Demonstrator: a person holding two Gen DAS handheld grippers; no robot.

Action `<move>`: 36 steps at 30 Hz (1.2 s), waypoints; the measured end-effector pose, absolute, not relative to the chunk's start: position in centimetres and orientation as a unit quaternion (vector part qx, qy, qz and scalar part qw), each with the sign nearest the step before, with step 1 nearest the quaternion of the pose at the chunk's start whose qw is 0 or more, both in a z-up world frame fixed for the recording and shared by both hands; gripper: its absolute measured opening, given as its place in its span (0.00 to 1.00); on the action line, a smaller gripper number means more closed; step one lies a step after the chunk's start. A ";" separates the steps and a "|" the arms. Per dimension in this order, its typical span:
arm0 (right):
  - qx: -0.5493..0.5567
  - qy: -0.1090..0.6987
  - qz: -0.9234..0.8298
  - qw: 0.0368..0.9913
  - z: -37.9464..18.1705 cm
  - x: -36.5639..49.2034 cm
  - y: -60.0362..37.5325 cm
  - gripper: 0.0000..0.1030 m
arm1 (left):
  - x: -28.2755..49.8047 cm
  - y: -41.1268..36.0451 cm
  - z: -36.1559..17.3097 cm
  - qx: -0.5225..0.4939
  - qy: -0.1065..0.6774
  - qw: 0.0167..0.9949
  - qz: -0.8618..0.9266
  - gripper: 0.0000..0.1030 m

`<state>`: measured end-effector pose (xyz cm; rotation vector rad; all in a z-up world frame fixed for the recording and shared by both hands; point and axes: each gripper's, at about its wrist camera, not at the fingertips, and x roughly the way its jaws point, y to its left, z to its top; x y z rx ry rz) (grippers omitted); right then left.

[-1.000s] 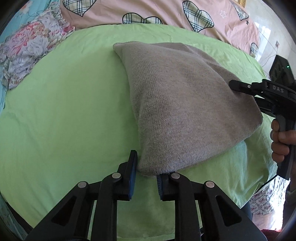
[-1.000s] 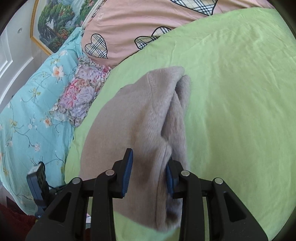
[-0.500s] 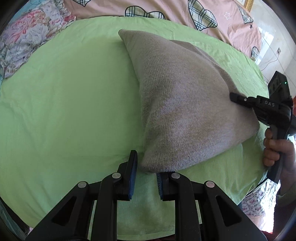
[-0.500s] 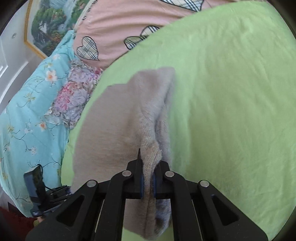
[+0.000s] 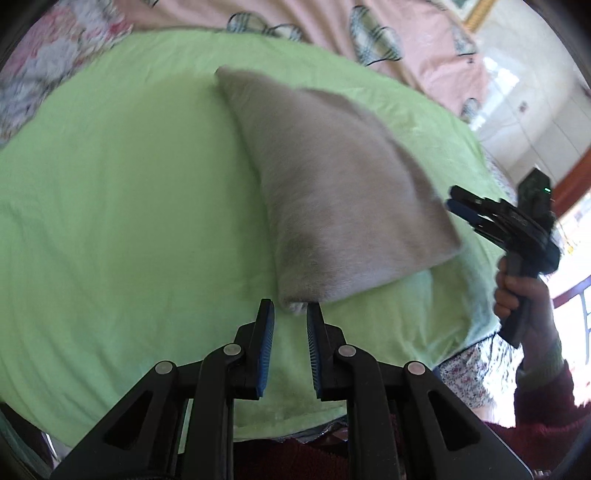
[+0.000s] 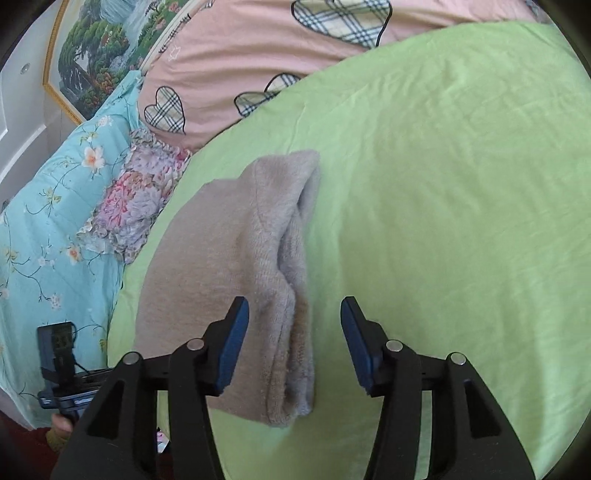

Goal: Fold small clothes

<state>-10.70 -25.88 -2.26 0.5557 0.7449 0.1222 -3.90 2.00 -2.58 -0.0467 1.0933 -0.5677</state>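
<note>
Knitwear is what your next move turns on: the grey-beige knitted garment [image 5: 332, 192] lies folded on the green sheet [image 5: 110, 203], its long axis running from the near edge of the bed away toward the pink heart-print bedding [image 5: 295, 18].

Starting at the left, your left gripper [image 5: 290, 321] sits at the garment's near left corner. Its jaws stand a little apart, and the corner just reaches the gap between them without being pinched.

Moving right, your right gripper [image 6: 293, 332] hovers over the near right end with its jaws wide apart, straddling the doubled, layered edge [image 6: 291, 295] and holding nothing. That edge runs straight ahead along the fingers.

Both grippers are at the near end, so I judge the far end [image 6: 288, 166] an equal reach for either arm.
</note>
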 end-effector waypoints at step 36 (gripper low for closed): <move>0.211 0.362 0.077 0.905 0.2 -4.1 -23.5 0.24 | 1.1 -1.8 -1.2 -0.027 0.444 0.843 -0.301 0.20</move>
